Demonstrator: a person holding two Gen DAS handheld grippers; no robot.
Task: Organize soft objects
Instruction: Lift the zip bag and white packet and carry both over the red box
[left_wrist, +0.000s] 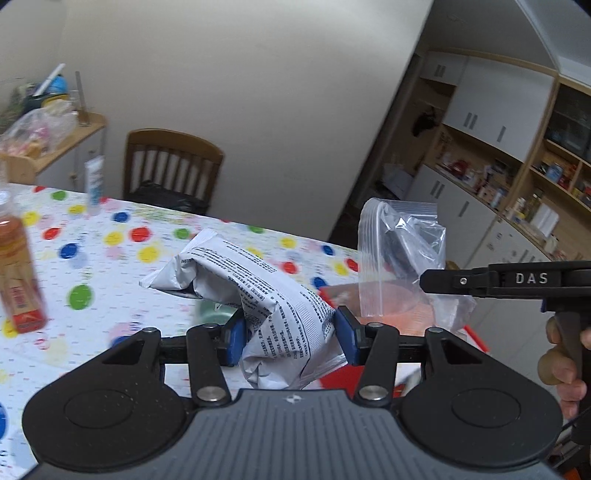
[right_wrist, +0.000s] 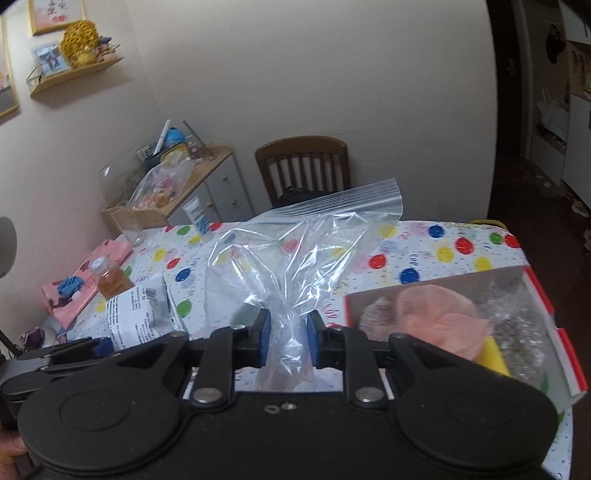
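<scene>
I hold two soft things up above the table, one in each tool. My left gripper (left_wrist: 288, 334) is squeezed on a crumpled white plastic mailer bag with small black print (left_wrist: 258, 291), and its blue pads dent the bag on both sides, low in the middle of the left view. The bag looks light and squashy, and I think it will bend and flop, so the fat middle is a good place to hold it. My right gripper (right_wrist: 286, 338) is pinched on the bunched lower part of a clear zip-top plastic bag (right_wrist: 295, 243), which stands up in the middle of the right view with its zip edge on top. That bag is thin and smooth, so I think it can slip; holding the gathered part looks safer than holding a flat side. In the left view the same clear bag shows at the right, hanging off my other tool. Below is a table with a white cloth covered in bright coloured dots (left_wrist: 110, 266). A red-edged box (right_wrist: 546, 306) sits at the lower right of the right view, and inside it I see a soft peach-pink thing and something yellow. I guess the soft things go there. A small bottle of orange drink (left_wrist: 18, 273) stands at the left. A brown wooden chair (right_wrist: 303, 166) is behind the table by a plain wall, and wooden shelves (left_wrist: 517, 155) fill the right of the left view.
</scene>
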